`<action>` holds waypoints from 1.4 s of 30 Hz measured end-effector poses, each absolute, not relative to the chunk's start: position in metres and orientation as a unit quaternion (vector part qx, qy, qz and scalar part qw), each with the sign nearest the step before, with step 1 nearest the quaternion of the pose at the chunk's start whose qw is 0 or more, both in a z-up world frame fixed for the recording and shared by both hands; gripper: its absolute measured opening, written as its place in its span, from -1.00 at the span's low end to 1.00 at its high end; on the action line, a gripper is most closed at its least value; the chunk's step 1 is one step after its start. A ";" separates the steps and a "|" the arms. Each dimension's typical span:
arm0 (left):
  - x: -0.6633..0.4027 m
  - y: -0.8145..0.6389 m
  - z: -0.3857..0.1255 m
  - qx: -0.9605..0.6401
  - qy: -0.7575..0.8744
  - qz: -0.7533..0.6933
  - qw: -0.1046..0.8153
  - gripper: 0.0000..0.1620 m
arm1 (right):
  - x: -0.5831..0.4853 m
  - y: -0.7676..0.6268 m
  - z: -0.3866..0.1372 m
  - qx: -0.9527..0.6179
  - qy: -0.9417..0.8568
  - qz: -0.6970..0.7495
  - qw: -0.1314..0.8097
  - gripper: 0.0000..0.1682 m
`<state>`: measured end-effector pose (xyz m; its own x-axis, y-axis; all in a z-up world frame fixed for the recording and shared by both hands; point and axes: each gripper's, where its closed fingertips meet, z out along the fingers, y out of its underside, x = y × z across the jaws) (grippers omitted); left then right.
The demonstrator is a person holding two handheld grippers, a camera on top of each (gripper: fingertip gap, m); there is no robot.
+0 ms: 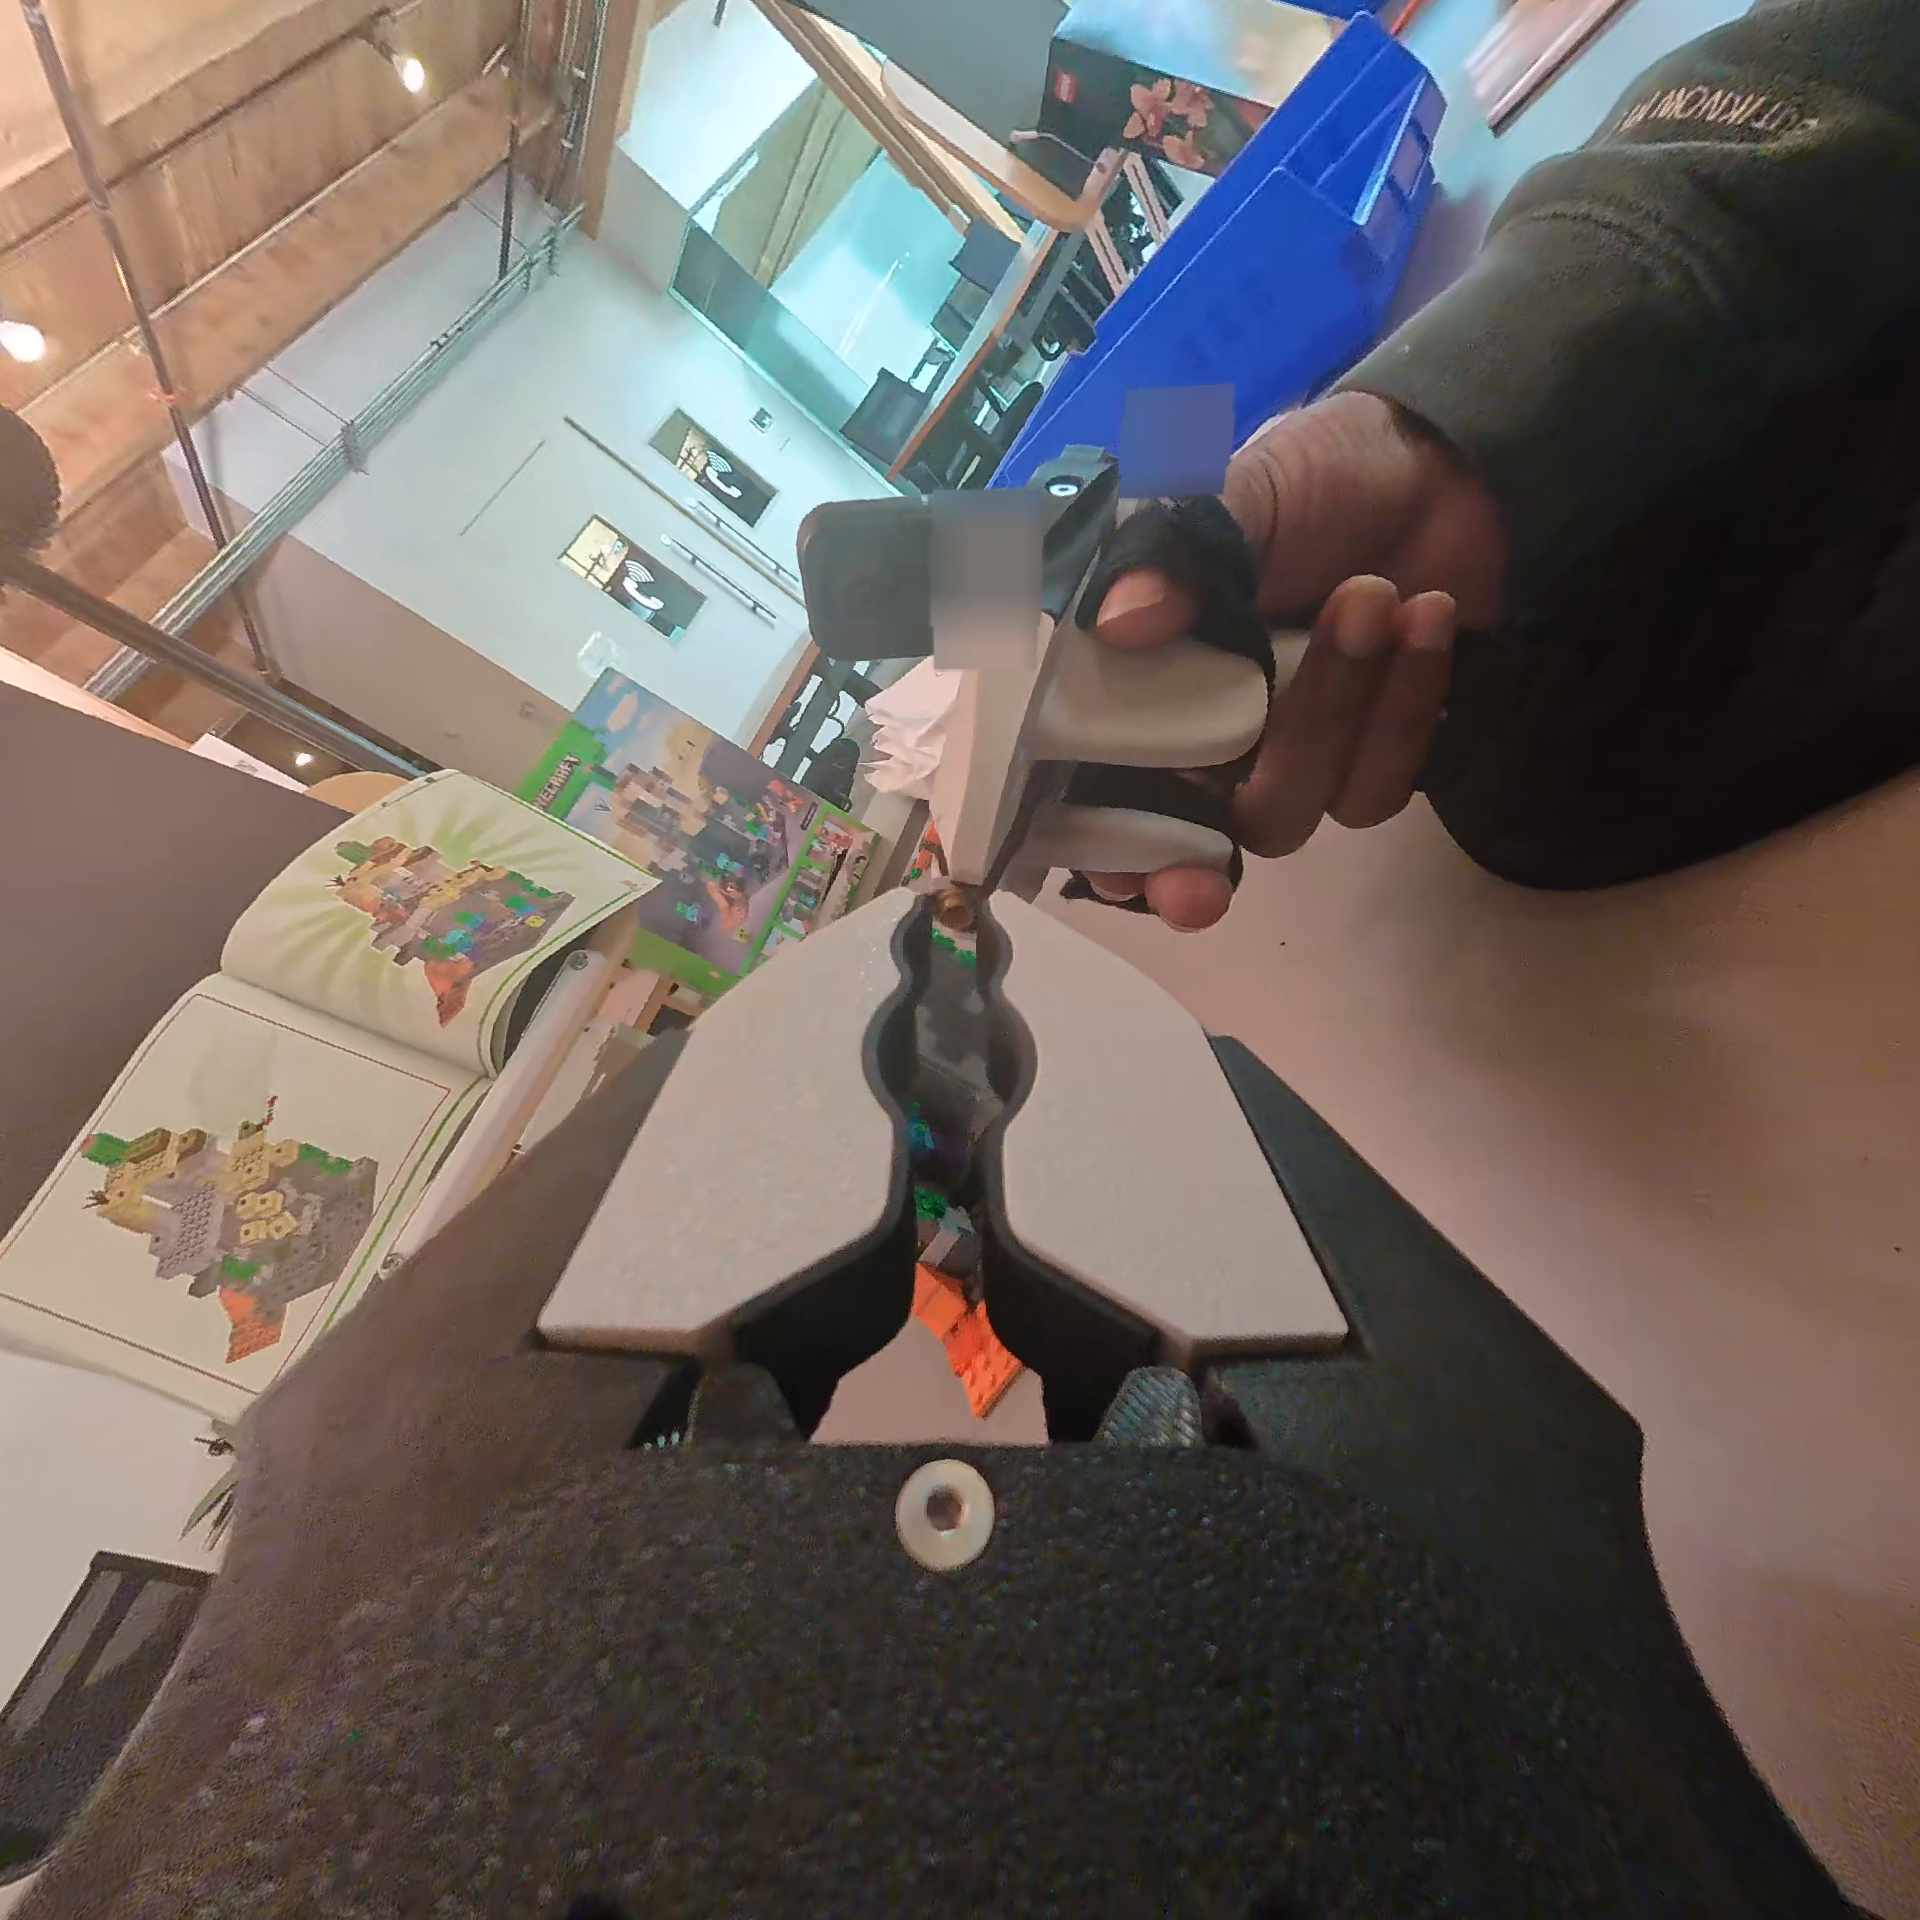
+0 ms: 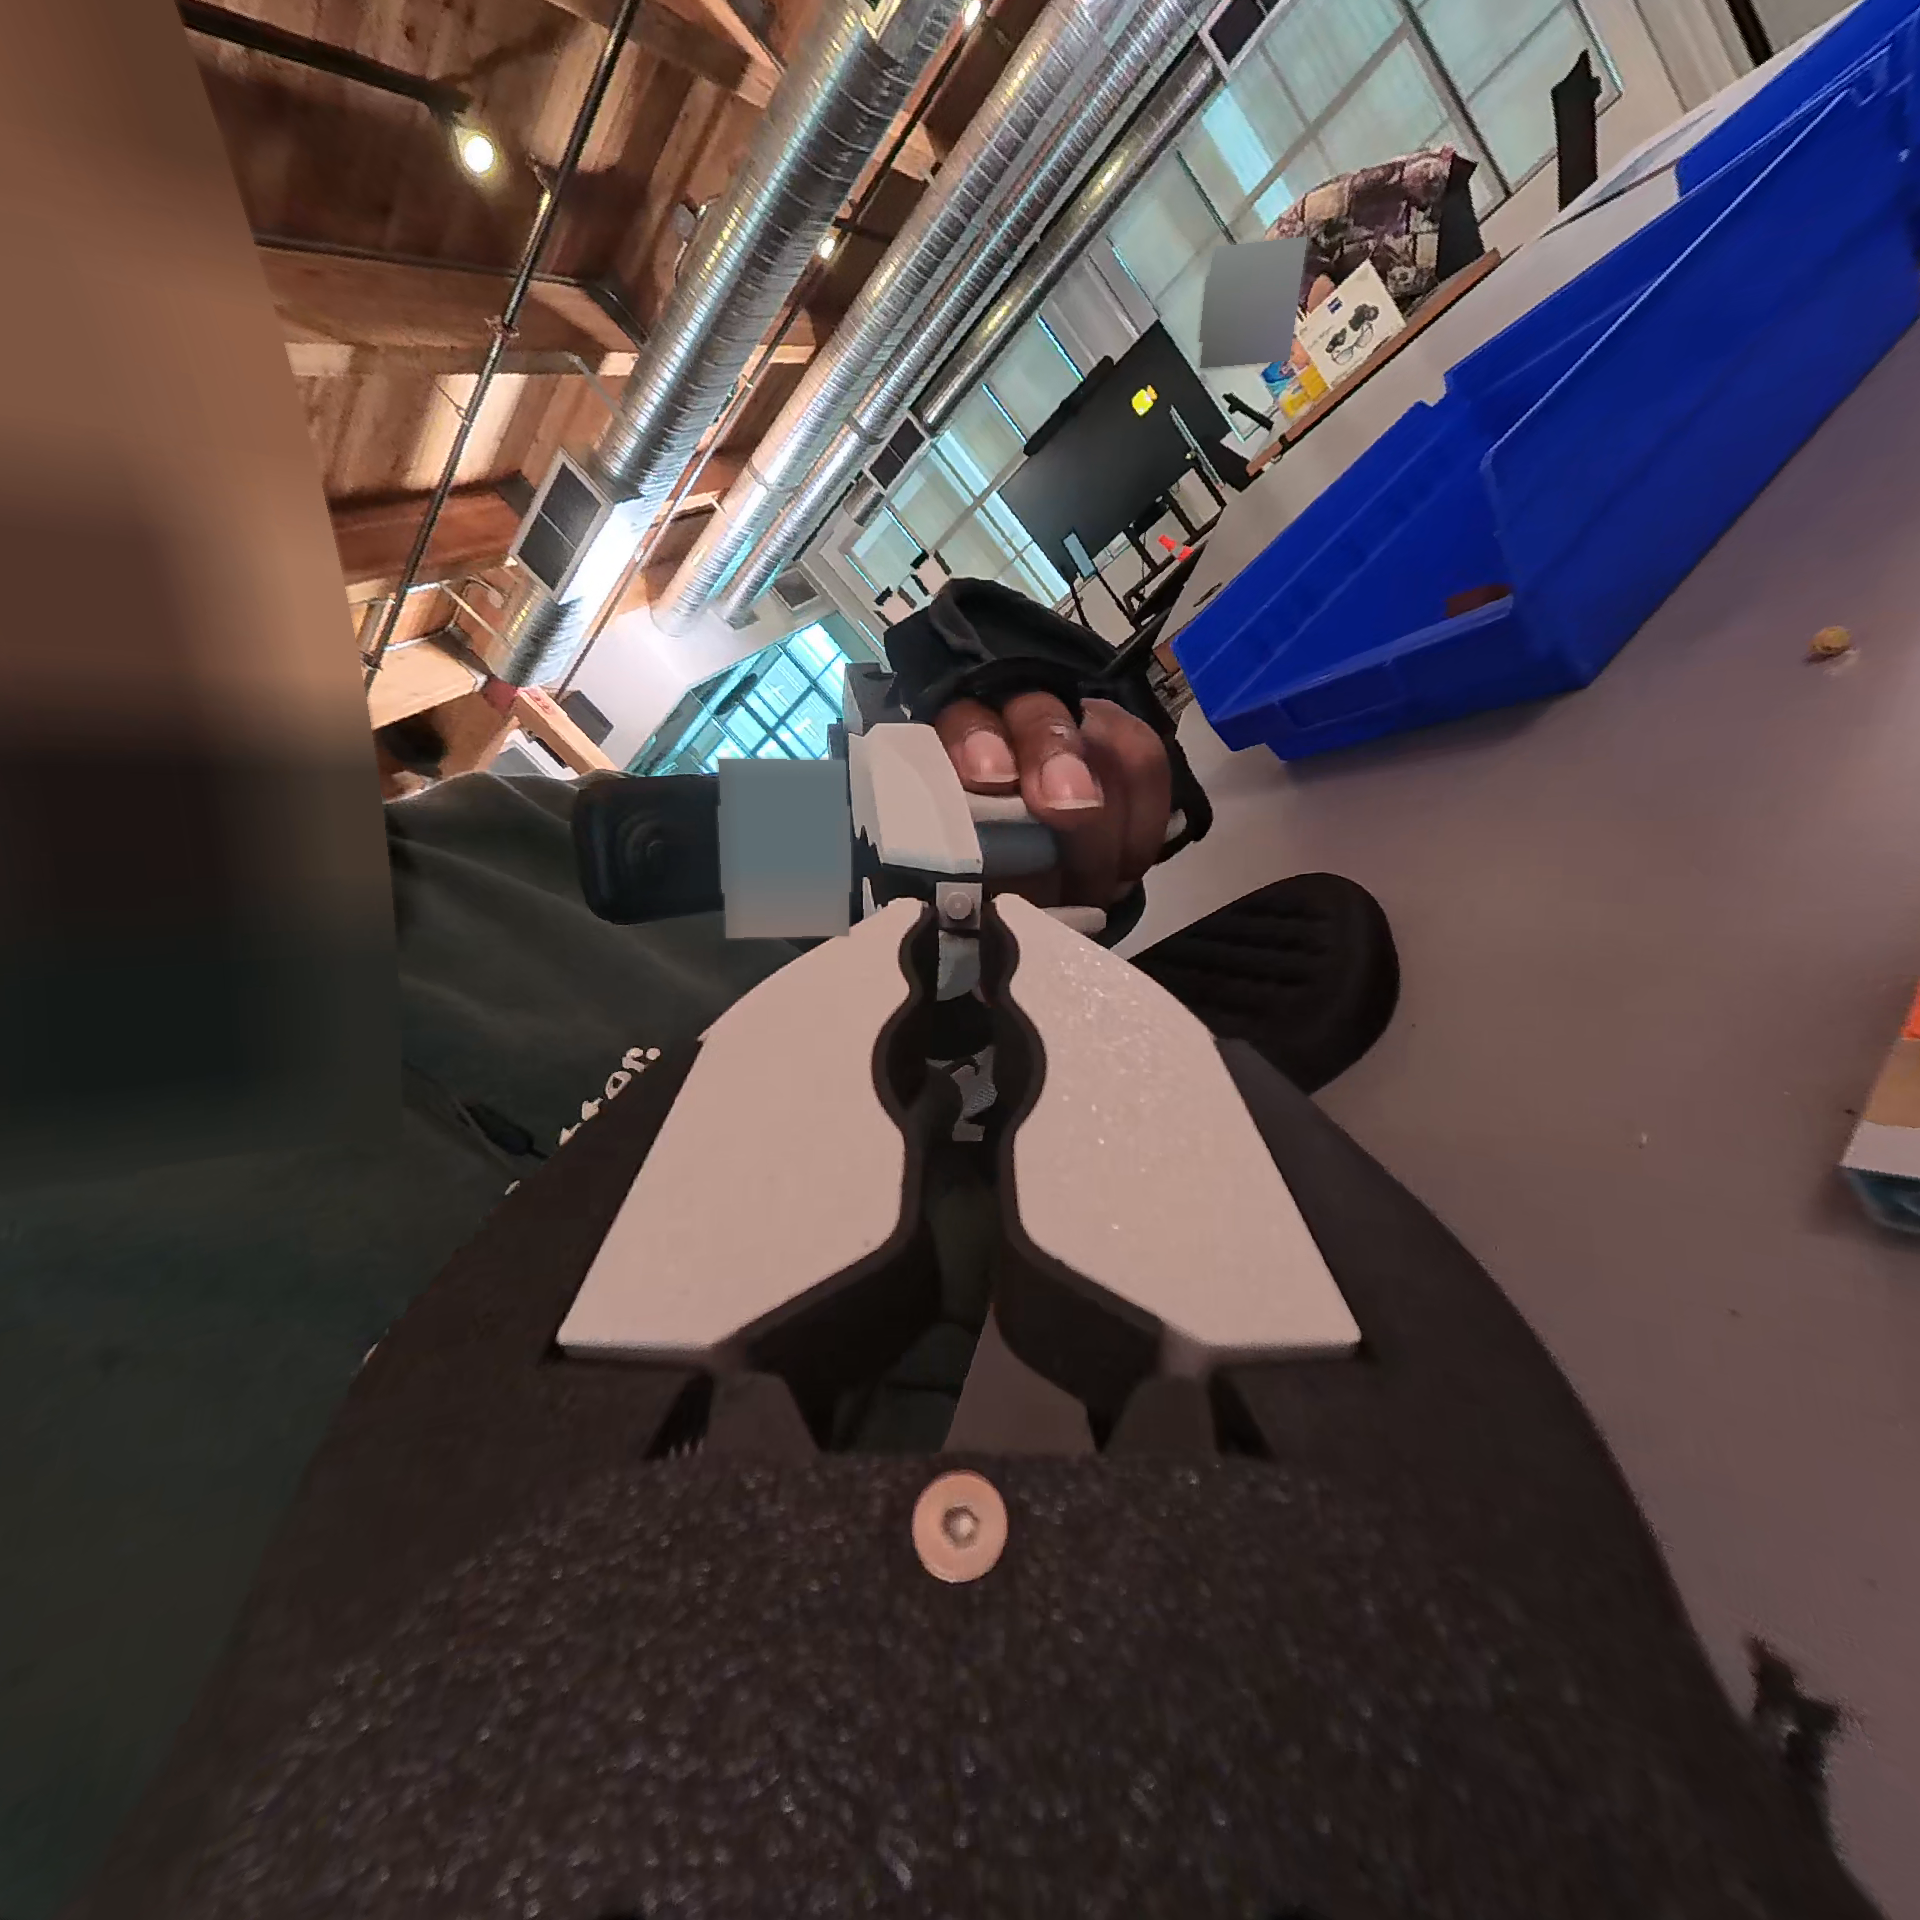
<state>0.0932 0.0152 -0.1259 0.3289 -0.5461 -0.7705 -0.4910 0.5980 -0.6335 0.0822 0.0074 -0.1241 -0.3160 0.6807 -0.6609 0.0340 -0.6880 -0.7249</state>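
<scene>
The left hand-held gripper (image 1: 951,920) is closed to a slit, seemingly pinching a small tan piece (image 1: 951,912) at its tips above the bench (image 1: 1558,1143). Meeting it tip to tip, the right hand-held gripper (image 2: 961,920) is closed on a small grey studded brick (image 2: 961,940). Both bits look light, rigid and smooth, likely to twist unless held by flat sides

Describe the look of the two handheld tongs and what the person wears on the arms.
Both tongs, left and right, have pale grey curved fingers with wavy dark-lined inner edges on a black grainy body with one pale screw. Each carries a black camera. The person wears a dark sleeve and black fingerless gloves.
</scene>
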 end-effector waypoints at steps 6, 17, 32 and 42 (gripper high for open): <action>0.090 0.015 -0.129 -0.471 0.578 -0.040 0.665 -0.92 | 0.079 0.006 -0.127 -0.550 -0.328 0.738 0.214 -0.91; 0.087 0.010 -0.134 -0.486 0.590 -0.077 0.640 -0.92 | 0.075 0.002 -0.131 -0.560 -0.358 0.714 0.223 -0.91; 0.088 0.007 -0.128 -0.467 0.583 -0.065 0.661 -0.92 | 0.077 -0.001 -0.125 -0.540 -0.343 0.740 0.207 -0.91; 0.084 0.007 -0.134 -0.490 0.591 -0.064 0.638 -0.94 | 0.075 -0.001 -0.132 -0.552 -0.356 0.722 0.218 -0.92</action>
